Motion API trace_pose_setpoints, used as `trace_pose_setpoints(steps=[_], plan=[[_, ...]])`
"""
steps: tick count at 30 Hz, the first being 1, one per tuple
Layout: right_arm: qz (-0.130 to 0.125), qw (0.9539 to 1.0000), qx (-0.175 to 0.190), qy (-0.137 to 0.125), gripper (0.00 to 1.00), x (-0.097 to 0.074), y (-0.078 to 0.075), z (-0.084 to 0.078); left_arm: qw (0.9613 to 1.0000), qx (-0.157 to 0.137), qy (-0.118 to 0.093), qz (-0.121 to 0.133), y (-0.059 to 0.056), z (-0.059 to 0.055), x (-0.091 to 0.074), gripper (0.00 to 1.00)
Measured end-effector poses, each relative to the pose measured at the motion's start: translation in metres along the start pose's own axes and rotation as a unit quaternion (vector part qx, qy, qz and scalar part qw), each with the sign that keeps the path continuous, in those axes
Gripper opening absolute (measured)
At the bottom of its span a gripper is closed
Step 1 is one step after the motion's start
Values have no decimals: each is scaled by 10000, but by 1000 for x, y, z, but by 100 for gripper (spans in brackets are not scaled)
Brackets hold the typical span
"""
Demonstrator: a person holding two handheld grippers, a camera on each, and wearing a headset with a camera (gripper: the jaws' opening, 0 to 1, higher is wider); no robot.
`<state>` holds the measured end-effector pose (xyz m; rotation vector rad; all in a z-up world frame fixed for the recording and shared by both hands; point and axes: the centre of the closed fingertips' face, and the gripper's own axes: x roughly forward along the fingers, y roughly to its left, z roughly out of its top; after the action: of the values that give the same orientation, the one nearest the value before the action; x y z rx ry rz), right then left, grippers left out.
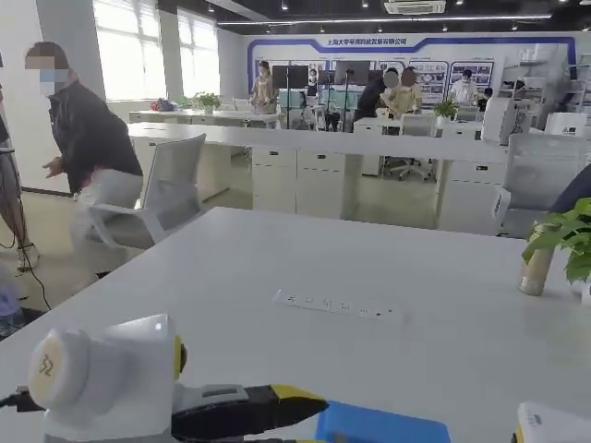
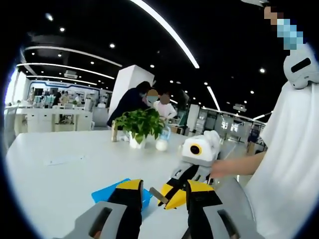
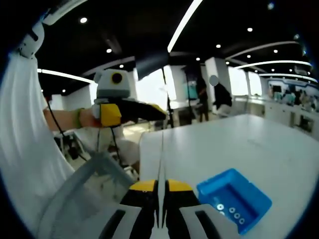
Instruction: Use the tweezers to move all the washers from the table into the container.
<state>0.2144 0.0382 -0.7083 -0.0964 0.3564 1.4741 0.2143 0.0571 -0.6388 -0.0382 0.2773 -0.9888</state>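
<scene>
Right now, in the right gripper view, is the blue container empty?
No, several small washers lie on the floor of the blue container.

Open-plan office, daylit.
White table w/ inset power strip; potted plant at far-right edge, grey chair off far-left corner; windows on left, blue-framed wall at back, LED ceiling strips.

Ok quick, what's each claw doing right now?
Left claw: open, holding nothing.
Right claw: shut on the tweezers.
</scene>
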Motion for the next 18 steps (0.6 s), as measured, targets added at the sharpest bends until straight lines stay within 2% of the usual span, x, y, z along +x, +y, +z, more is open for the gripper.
trace_pose_setpoints(steps=[4,6,10,12,14,18], plan=[[164,9997,-176,-90,3,1,8,4,9995,-282,-63,-161,-1,-1,5,23],[238,9994,-191,-171,3,1,11,7,9997,-216,39,-141,2,-5,7,18],[287,9990,-240,-243,3,1,12,10,9991,-129,237,-321,-1,-12,12,5],[307,9990,-259,-212,3,1,13,8,9991,-147,239,-327,0,-12,13,3],[315,9990,-253,-201,3,1,13,6,9983,-308,233,-428,-1,-13,14,1],[341,9991,-220,-145,3,1,12,0,9972,-183,453,-559,-4,-19,15,0]])
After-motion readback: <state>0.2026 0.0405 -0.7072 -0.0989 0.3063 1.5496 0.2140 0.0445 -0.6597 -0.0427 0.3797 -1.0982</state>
